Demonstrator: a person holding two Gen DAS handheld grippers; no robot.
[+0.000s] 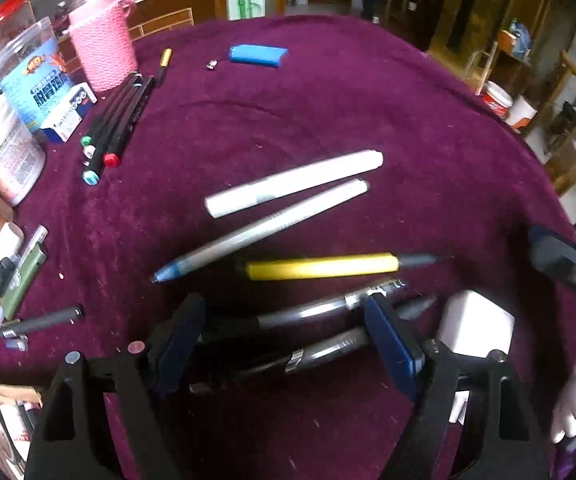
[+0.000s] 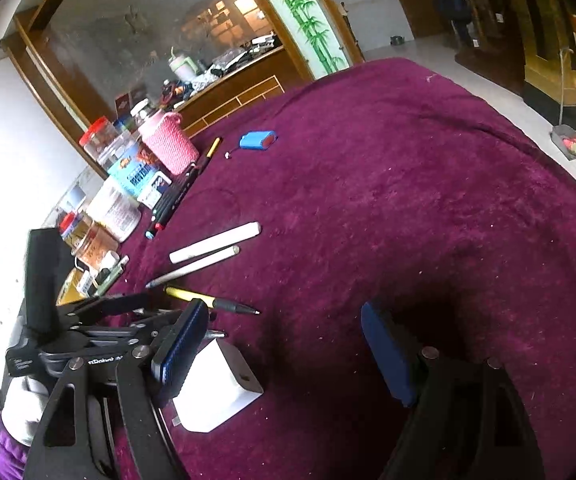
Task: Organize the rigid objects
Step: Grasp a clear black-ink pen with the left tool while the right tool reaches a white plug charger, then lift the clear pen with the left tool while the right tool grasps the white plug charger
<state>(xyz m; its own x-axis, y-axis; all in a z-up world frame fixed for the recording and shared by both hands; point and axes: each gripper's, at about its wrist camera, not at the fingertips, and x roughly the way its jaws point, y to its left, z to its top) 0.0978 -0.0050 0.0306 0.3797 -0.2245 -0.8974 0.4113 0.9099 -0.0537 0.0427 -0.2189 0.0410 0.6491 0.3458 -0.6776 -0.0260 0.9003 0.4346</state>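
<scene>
My left gripper (image 1: 288,340) is open, its jaws astride two dark grey pens (image 1: 320,332) lying on the purple cloth. Beyond them lie a yellow pen (image 1: 320,266), a blue-tipped white pen (image 1: 263,230) and a thick white marker (image 1: 294,182). A white charger cube (image 1: 474,328) sits just right of the left gripper. My right gripper (image 2: 283,356) is open and empty, its left finger (image 2: 179,348) beside the cube (image 2: 217,388). The yellow pen (image 2: 207,300) and white pens (image 2: 211,244) also show in the right wrist view.
Black markers with coloured caps (image 1: 121,120), a pink knitted cup (image 1: 103,48), jars (image 1: 23,60) and small boxes crowd the table's left side. A blue battery pack (image 1: 257,55) and a gold pen (image 1: 164,60) lie at the far side. The round table edge (image 2: 548,152) drops off at right.
</scene>
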